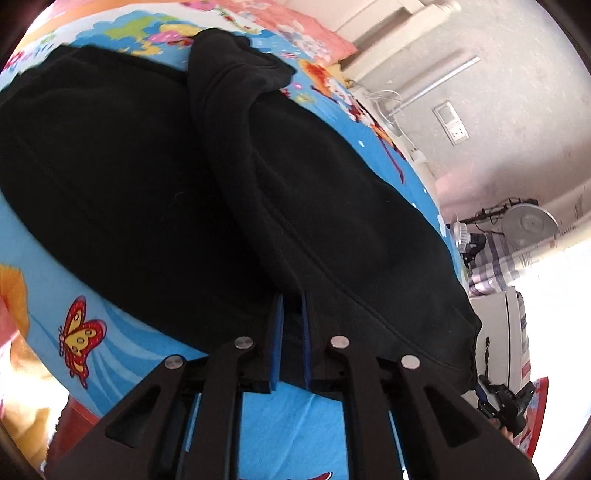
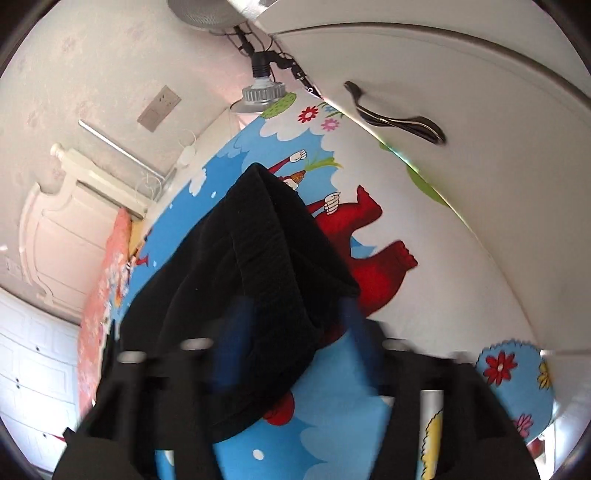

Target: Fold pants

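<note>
Black pants [image 1: 177,177] lie spread on a bed with a bright blue cartoon sheet [image 1: 288,417]. My left gripper [image 1: 292,314] is shut on the near edge of the pants, its blue pads [image 1: 277,343] pinching the cloth. In the right wrist view the ribbed end of the pants [image 2: 266,258] is bunched and lies between my right gripper's [image 2: 291,317] blurred blue pads [image 2: 232,332]. The pads stand apart, with the cloth lying between them.
Pink pillows [image 1: 295,26] lie at the head of the bed by a white headboard [image 2: 62,221]. A white cupboard door with a dark handle [image 2: 395,118] is beside the bed. A lamp [image 2: 264,92] and cables hang near the wall.
</note>
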